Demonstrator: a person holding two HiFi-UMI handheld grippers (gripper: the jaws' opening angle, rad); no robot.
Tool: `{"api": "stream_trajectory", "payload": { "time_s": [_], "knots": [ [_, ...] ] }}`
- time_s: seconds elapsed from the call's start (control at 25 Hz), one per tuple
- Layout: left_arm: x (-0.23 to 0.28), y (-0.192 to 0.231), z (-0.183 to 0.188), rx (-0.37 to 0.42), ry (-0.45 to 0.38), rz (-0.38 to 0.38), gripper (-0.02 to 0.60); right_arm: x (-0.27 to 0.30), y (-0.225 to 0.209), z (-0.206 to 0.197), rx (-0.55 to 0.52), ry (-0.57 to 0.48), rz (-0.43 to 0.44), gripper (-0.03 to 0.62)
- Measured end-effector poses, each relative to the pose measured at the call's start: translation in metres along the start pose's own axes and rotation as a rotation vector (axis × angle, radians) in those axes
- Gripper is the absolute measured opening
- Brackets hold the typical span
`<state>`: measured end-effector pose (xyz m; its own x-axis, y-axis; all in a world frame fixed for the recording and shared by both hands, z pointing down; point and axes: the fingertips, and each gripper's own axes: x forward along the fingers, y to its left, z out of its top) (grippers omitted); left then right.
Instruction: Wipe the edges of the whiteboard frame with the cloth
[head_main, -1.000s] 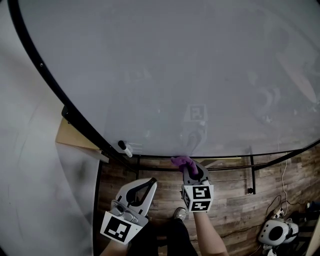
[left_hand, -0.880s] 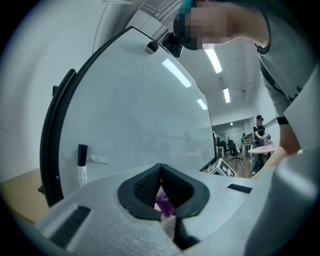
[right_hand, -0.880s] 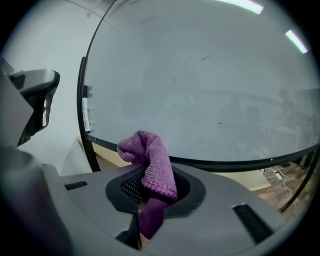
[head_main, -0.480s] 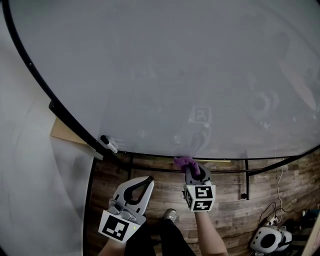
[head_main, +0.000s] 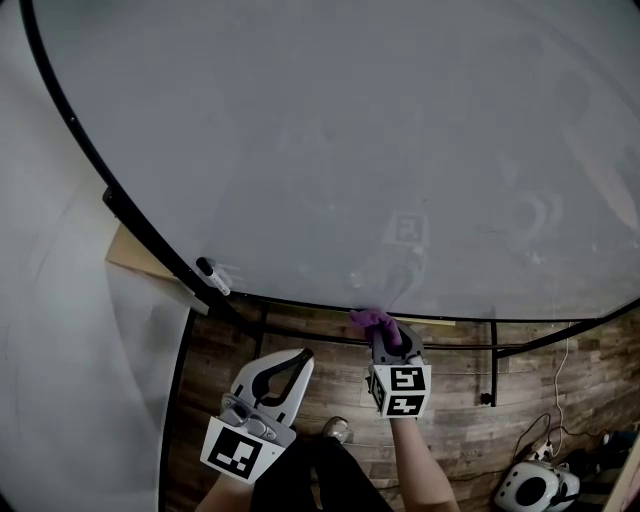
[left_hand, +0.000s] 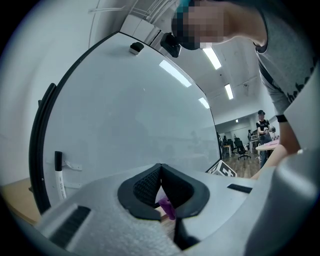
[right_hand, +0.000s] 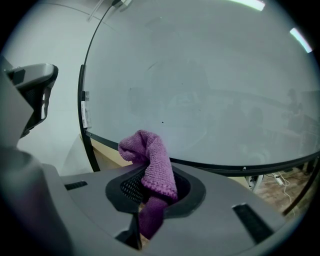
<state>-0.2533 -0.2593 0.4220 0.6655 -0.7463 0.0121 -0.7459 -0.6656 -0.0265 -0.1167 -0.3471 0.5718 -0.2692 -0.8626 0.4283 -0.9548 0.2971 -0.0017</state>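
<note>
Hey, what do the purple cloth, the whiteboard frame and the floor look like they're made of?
Cloth: knitted or microfibre-type fabric, matte; its ribbed, looped texture and soft folds show.
Whiteboard frame: thin black strip with a slight sheen, probably painted metal or plastic; the look doesn't settle which.
Floor: brown planks with grain and seams, so wood or wood-look laminate.

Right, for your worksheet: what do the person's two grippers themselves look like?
The left gripper and right gripper have light grey plastic bodies with black ribbed pads. Each carries a white cube printed with black square markers. No cables show.
</note>
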Motion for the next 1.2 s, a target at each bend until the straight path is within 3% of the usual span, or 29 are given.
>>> {"api": "stream_trajectory", "payload": {
  "time_s": [0.56, 0.8, 0.96, 1.2],
  "knots": [
    [-0.014, 0.013, 0.003, -0.018, 0.000, -0.088, 0.017, -0.003, 0.000, 0.001, 0.049, 0.026, -0.096, 0.061],
    [-0.013, 0.020, 0.006, -0.016, -0.038, -0.128, 0.017, -0.001, 0.000, 0.002, 0.060, 0.038, -0.134, 0.061],
    [-0.009, 0.015, 0.004, -0.013, -0.016, -0.128, 0.017, -0.002, -0.001, 0.002, 0.055, 0.032, -0.122, 0.061],
    [0.011, -0.007, 0.001, 0.004, -0.016, -0.065, 0.017, -0.004, -0.009, -0.001, 0.058, 0.001, -0.042, 0.061]
  ]
}}
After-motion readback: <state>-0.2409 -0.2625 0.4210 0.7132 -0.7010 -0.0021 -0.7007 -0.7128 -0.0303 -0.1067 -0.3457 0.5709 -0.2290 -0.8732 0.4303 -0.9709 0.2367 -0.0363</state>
